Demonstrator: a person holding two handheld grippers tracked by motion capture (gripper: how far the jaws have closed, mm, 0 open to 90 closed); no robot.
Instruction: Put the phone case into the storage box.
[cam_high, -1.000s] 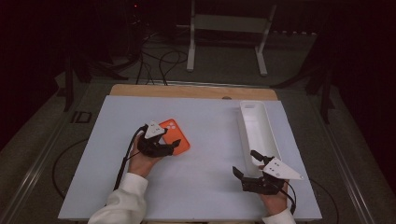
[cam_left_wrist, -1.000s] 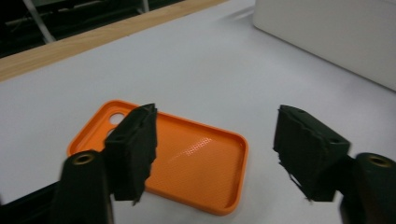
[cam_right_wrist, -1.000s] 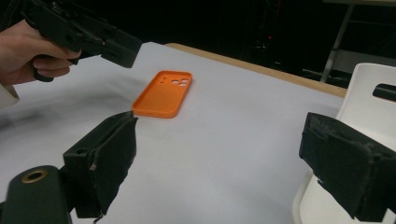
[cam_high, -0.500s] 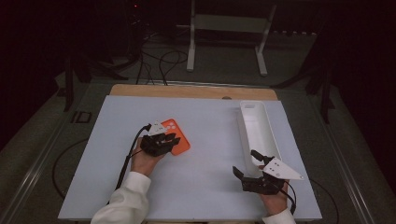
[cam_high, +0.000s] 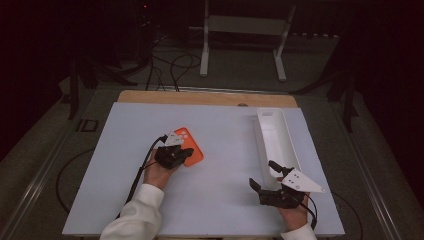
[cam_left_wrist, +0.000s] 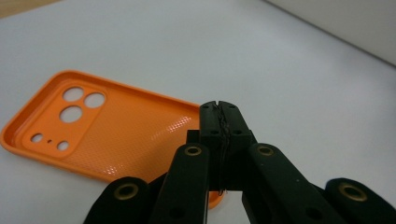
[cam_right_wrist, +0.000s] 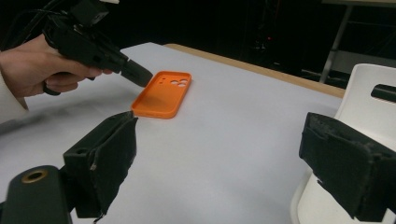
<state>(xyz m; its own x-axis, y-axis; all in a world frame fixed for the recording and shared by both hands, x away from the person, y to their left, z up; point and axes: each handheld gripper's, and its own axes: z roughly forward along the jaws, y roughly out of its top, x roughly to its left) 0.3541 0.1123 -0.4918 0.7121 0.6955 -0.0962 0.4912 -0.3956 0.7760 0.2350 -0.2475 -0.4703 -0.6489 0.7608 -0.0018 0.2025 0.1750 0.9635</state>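
Left tongs (cam_left_wrist: 219, 112) clamp the orange phone case's (cam_left_wrist: 116, 126) edge.
Their jaws have just been closing and now pinch the case's near rim; it lies open side up on the white desk (cam_high: 220, 190). Right tongs (cam_high: 264, 176) gape empty beside the white tray (cam_high: 275, 135).

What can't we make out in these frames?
- Whether the shut left gripper pinches the rim of the orange phone case: left gripper view, its own jaws cover the near edge.
- Near end of the white tray: high view, the open right gripper covers it.
- Tray's inside: right gripper view, cut off at the frame edge.
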